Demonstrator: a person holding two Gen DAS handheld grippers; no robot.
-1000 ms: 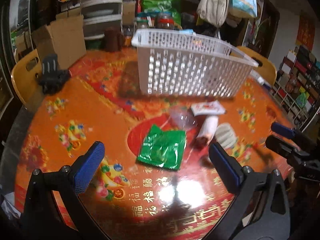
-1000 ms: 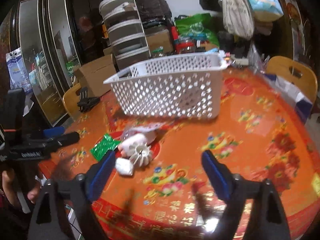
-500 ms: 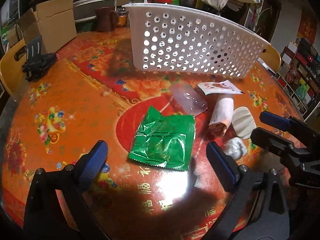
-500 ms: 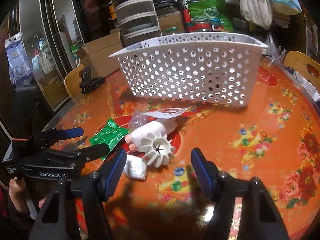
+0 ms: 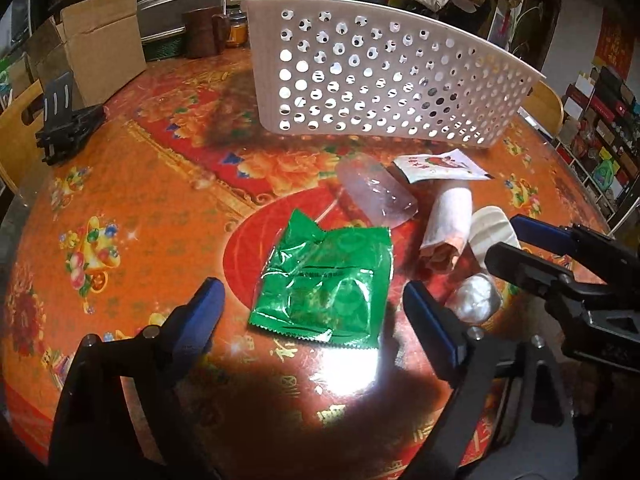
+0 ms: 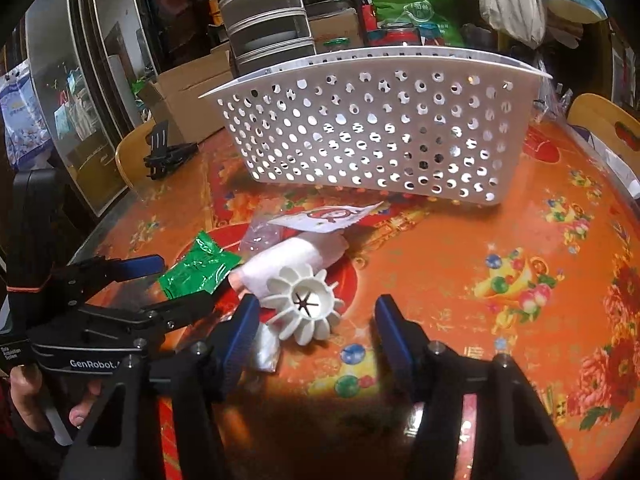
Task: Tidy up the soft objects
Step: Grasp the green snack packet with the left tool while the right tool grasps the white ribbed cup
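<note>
A green foil packet lies flat on the orange table, just beyond my open left gripper. Behind it lie a clear pouch, a white sachet, a white rolled cloth, a white ribbed flower-shaped piece and a silver lump. My right gripper is open with the ribbed piece between its fingers, not gripped. The white perforated basket stands behind the pile. The green packet also shows in the right wrist view.
A cardboard box and stacked grey drawers stand at the far table edge. A black clip stand sits at the left. Wooden chairs surround the table. Cluttered shelves line the right wall.
Both grippers have moved down and forward toward the pile. The left one now frames the green packet; the right one has narrowed around the ribbed piece.
</note>
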